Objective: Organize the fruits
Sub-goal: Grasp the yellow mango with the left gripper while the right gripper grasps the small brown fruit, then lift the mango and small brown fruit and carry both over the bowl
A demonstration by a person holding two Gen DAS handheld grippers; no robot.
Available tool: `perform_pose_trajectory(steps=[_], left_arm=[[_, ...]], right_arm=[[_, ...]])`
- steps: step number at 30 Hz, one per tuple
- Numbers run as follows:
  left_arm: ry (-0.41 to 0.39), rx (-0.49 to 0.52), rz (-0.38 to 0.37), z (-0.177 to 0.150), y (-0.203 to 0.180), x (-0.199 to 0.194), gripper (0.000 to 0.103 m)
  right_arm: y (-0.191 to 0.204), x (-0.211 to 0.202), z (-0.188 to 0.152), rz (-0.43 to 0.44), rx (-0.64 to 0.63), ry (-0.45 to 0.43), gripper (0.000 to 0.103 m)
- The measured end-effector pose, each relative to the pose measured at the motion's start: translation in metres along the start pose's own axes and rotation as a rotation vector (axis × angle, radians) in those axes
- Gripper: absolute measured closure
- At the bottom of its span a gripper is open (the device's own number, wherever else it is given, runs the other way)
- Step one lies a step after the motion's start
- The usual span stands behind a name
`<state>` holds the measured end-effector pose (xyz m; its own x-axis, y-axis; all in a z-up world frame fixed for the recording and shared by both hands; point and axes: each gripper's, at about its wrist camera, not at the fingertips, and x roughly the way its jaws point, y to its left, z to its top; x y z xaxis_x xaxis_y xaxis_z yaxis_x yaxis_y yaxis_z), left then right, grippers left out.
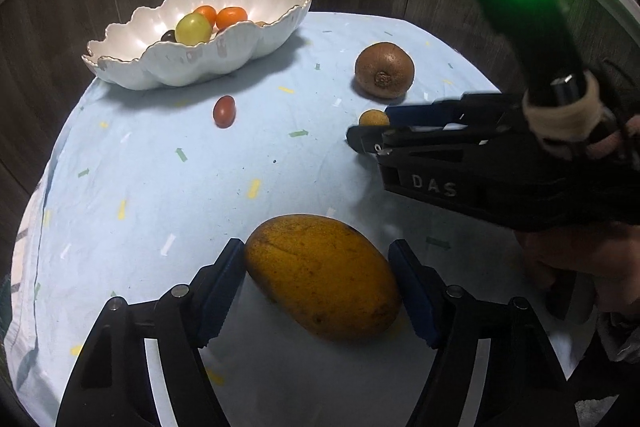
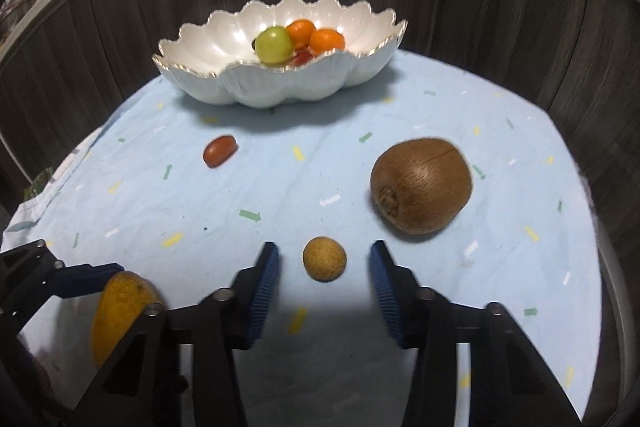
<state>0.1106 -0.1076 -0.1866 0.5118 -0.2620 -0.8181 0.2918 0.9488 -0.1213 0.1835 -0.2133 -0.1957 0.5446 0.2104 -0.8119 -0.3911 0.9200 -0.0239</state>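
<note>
A yellow mango (image 1: 324, 275) lies on the blue cloth between the open fingers of my left gripper (image 1: 320, 267); the left pad looks close to touching it, the right pad stands just apart. My right gripper (image 2: 325, 267) is open around a small round tan fruit (image 2: 324, 258), fingers apart from it. That fruit (image 1: 373, 118) and the right gripper (image 1: 370, 133) also show in the left wrist view. A white scalloped bowl (image 2: 360, 67) at the back holds a green fruit (image 2: 274, 45), two oranges (image 2: 326, 41) and a red fruit. The mango (image 2: 120, 315) also shows low left in the right wrist view.
A brown kiwi (image 2: 421, 185) lies right of the small tan fruit. A small red oval fruit (image 2: 219, 150) lies on the cloth in front of the bowl. The round table (image 2: 520, 267) has a light blue patterned cloth; dark wood panels stand behind it.
</note>
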Motion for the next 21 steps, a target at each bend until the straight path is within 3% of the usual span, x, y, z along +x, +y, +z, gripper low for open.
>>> perform_pose_trajectory(steps=[2,5,21], left_arm=[[-0.001,-0.002,-0.004,0.0,0.0,0.0,0.031],[-0.001,-0.005,-0.007,0.0,0.001,-0.001,0.032],[-0.038,-0.012,0.011,0.007,0.007,-0.013,0.033]], right_arm=[[0.001,0.0,-0.002,-0.004,0.0,-0.009,0.069],[0.001,-0.001,-0.002,-0.002,0.003,-0.01,0.079],[0.002,-0.026,-0.001,-0.004,0.046,-0.027,0.079]])
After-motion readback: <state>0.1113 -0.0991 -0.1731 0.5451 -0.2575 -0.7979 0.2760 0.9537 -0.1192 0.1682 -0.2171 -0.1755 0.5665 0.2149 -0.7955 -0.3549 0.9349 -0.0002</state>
